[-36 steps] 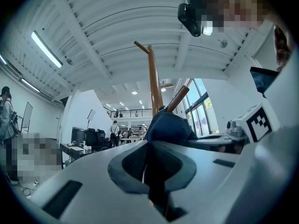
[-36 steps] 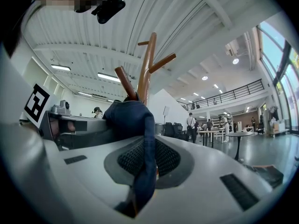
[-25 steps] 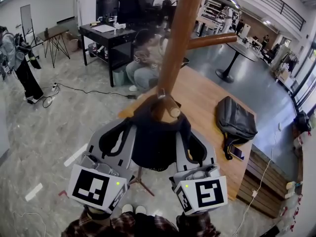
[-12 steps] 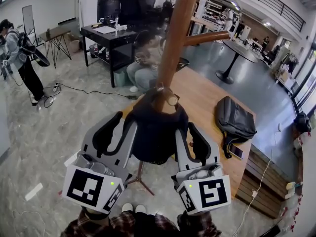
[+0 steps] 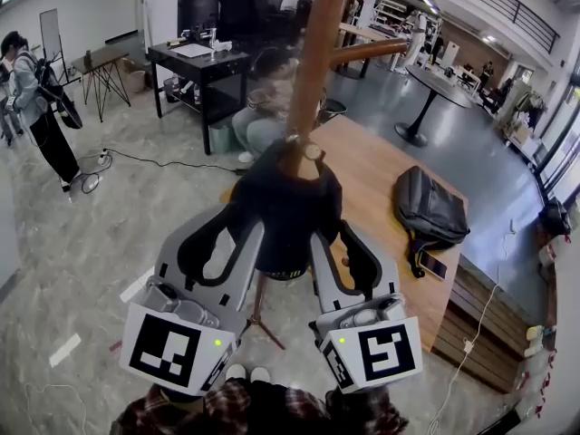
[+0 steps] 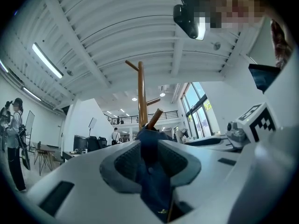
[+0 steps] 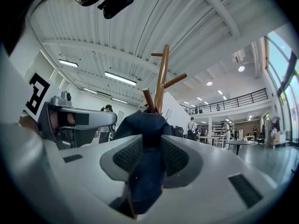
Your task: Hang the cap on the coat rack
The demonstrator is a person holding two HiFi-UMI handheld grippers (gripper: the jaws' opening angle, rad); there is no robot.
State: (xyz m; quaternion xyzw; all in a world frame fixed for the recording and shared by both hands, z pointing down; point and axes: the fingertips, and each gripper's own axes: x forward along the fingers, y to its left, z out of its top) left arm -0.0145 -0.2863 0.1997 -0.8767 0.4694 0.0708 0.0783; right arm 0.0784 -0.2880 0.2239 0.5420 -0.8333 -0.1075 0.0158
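**Cap (image 5: 288,208) on peg (image 5: 311,152), jaws loosening**

Head view: we see it draped over a low peg of the coat rack (image 5: 313,62), left gripper (image 5: 237,230) and right gripper (image 5: 333,236) flanking it; left gripper view: jaws opening wide, cap cloth between; right gripper view: likewise opening, cloth between.

The dark cap (image 5: 285,208) hangs on a peg (image 5: 311,151) of the wooden coat rack (image 5: 317,53). My left gripper (image 5: 231,231) and right gripper (image 5: 334,239) flank it, jaws opening, its edges between them.
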